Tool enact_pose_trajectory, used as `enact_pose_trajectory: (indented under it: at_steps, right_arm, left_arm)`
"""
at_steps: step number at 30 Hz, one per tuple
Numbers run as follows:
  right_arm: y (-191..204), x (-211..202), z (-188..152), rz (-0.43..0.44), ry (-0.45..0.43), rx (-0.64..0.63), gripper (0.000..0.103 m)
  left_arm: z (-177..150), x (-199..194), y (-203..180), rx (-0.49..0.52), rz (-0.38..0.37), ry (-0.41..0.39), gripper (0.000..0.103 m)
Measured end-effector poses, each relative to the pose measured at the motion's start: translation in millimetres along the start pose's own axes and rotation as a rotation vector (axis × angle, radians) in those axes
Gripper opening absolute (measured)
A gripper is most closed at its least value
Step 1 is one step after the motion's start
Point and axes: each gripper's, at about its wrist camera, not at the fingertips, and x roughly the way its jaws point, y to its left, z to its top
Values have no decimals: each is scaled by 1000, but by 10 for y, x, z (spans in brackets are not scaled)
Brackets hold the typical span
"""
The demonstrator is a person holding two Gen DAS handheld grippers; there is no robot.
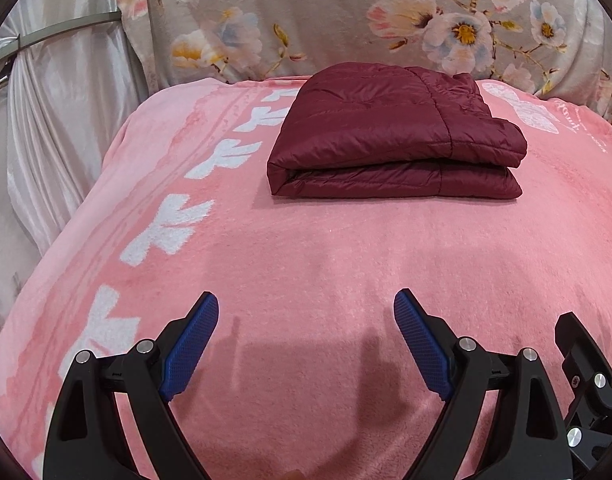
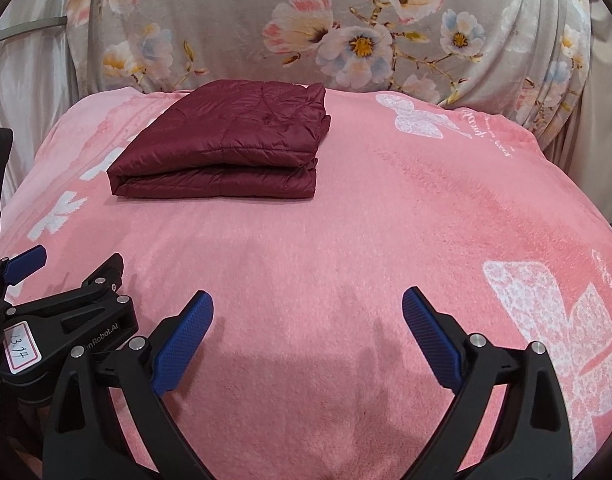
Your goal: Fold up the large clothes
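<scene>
Jacket [image 1: 394,136], maroon quilted puffer, folded on pink blanket [image 1: 306,248]; likely light, slick, springy. Grasp at layered front edge. Left gripper [image 1: 306,340] and right gripper [image 2: 308,340] both spread, empty.

Maroon quilted jacket [image 1: 394,136], folded flat, on far end of pink blanket [image 1: 306,264].

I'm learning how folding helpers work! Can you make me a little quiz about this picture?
1. True or false: the dark red jacket lies folded on the pink blanket.
2. What is between the left gripper's blue pads: A) a sleeve, B) nothing, C) a sock?
3. What is printed on the grey cloth behind the bed?

Key:
1. True.
2. B; the right gripper is open and empty as well.
3. Flowers.
</scene>
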Motion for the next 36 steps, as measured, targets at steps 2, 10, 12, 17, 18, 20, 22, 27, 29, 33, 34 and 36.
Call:
enact_pose_trajectory:
  at_steps: [2, 10, 12, 17, 18, 20, 22, 27, 29, 33, 34, 36]
  right_arm:
    - [1, -10, -1, 1, -4, 0, 93]
    - [-7, -29, -7, 4, -11, 2, 93]
    - [-8, -30, -7, 3, -12, 2, 93]
    - [-6, -28, -8, 2, -11, 2, 93]
    - [-7, -28, -8, 3, -11, 2, 93]
    - [-2, -29, -10, 2, -11, 2, 93]
    - [-3, -28, -10, 3, -11, 3, 93]
    - [4, -30, -11, 2, -12, 3, 93]
    - [8, -29, -11, 1, -11, 2, 93]
    - [9, -29, -12, 1, -12, 4, 93]
    - [10, -30, -12, 1, -12, 3, 93]
    - [9, -28, -12, 1, -12, 3, 93]
  left_arm:
    - [-2, 2, -1, 0, 0, 0, 87]
    - [-12, -13, 3, 0, 1, -6, 86]
    - [-12, -14, -2, 0, 2, -7, 86]
    - [-13, -12, -4, 0, 3, -6, 85]
    - [-13, -13, -5, 0, 3, -6, 85]
    - [-14, -13, -6, 0, 5, -6, 85]
    - [-13, -12, 2, 0, 1, -6, 85]
    - [-15, -13, -6, 0, 1, -6, 84]
    - [-13, -18, -8, -1, 1, -6, 84]
    - [-14, -18, -7, 0, 2, -7, 84]
    - [-15, -18, -3, 0, 2, -7, 84]
    - [-15, -16, 1, 0, 1, -7, 84]
